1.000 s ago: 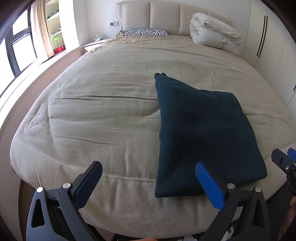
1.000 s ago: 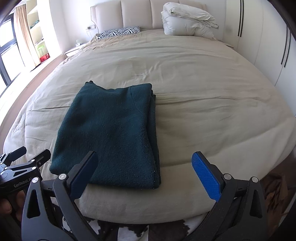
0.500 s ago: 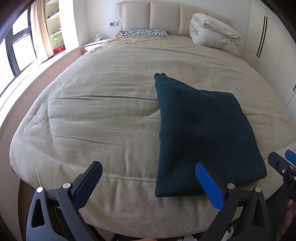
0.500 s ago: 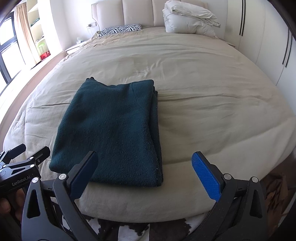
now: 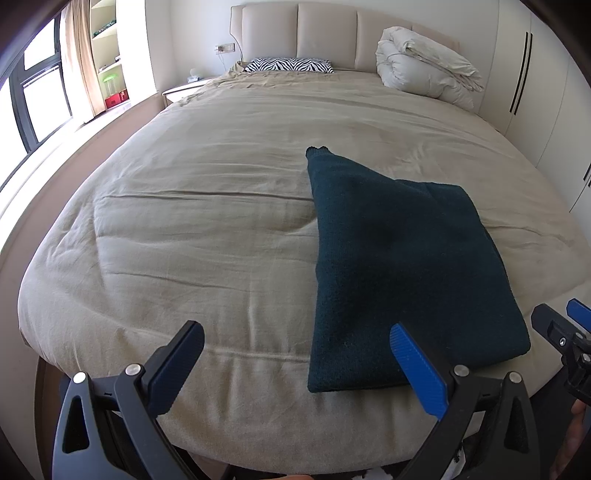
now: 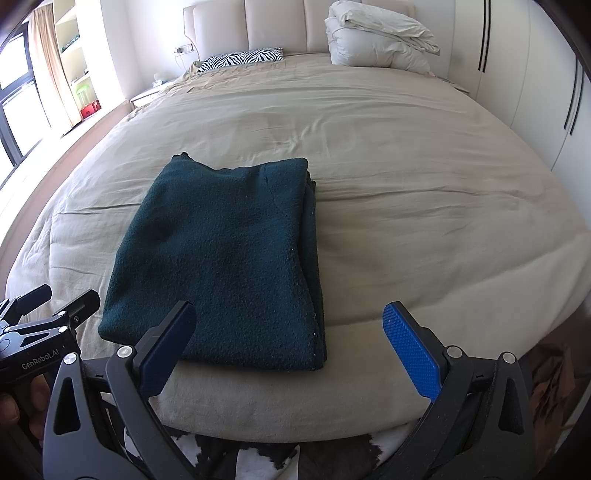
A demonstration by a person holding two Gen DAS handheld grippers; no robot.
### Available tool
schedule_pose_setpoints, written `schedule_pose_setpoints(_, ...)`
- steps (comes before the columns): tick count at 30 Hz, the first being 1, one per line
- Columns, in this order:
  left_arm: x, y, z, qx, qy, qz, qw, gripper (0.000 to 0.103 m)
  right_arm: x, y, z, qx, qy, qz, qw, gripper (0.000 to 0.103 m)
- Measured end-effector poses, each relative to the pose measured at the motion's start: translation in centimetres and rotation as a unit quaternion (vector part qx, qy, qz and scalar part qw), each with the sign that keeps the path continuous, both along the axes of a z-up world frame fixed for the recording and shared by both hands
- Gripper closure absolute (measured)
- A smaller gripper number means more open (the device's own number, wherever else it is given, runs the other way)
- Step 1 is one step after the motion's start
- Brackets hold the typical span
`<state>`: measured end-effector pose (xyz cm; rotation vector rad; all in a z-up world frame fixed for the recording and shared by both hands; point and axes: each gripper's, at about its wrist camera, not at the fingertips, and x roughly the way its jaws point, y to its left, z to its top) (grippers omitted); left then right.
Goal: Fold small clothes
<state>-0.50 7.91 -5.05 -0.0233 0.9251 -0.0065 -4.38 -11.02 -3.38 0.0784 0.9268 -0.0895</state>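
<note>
A dark teal garment (image 5: 402, 266) lies folded into a rough rectangle on the beige bed cover (image 5: 192, 229), near the foot edge; it also shows in the right wrist view (image 6: 225, 266). My left gripper (image 5: 295, 365) is open and empty, held off the foot of the bed to the garment's left. My right gripper (image 6: 288, 343) is open and empty, just short of the garment's near right corner. Each gripper shows at the edge of the other's view: the right one (image 5: 565, 332) and the left one (image 6: 44, 310).
The bed cover (image 6: 424, 206) stretches back to a padded headboard (image 5: 325, 33). A zebra pillow (image 5: 288, 65) and a rolled white duvet (image 5: 424, 62) lie at the head. Wardrobe doors (image 5: 535, 85) stand right, a window (image 5: 33, 96) left.
My right gripper has dropped slightly and edged closer to the bed, so the garment sits lower in its view. The left gripper has barely moved. The garment has not moved.
</note>
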Motion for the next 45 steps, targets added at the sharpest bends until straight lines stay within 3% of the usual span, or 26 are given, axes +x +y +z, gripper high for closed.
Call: schedule_pose_setpoints(45, 0.01, -0.07, -0.25, -0.003, 0.001, 0.001, 1.0, 0.0, -0.57, 0.07, -0.39, 0.002, 0.002, -0.004, 1.0, 0.0)
